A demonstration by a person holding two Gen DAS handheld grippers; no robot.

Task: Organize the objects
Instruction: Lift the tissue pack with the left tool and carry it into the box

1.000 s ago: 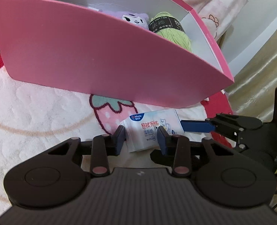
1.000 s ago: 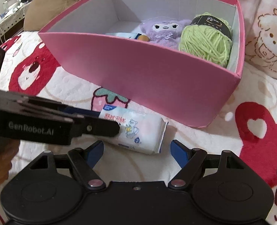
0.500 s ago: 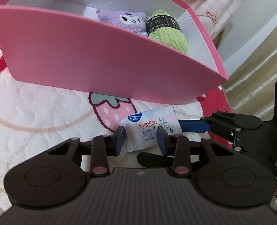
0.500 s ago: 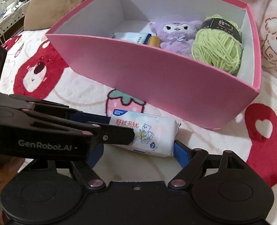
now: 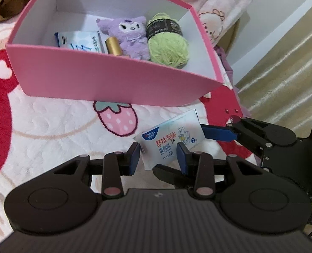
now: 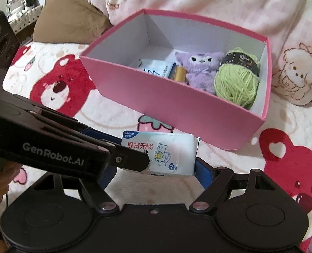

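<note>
Soft rectangular wet-wipe pack [image 5: 172, 139], glossy white film with a bear print, is lifted clear of the plush blanket [image 5: 50, 130], in front of the pink cardboard box [image 5: 105, 78]. Left tongs [image 5: 157, 155] pinch its short end narrowly. Right tongs [image 6: 156, 169] span its length, closing, pads at the pack's ends. Box holds fuzzy purple plush [image 6: 200, 67], green yarn ball [image 6: 236, 84]

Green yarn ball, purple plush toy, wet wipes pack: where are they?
Green yarn ball [image 6: 236, 84]: right wrist view, on its strands.
Purple plush toy [image 6: 199, 63]: right wrist view, on its face.
Wet wipes pack [image 5: 168, 137]: left wrist view, on its printed front.
</note>
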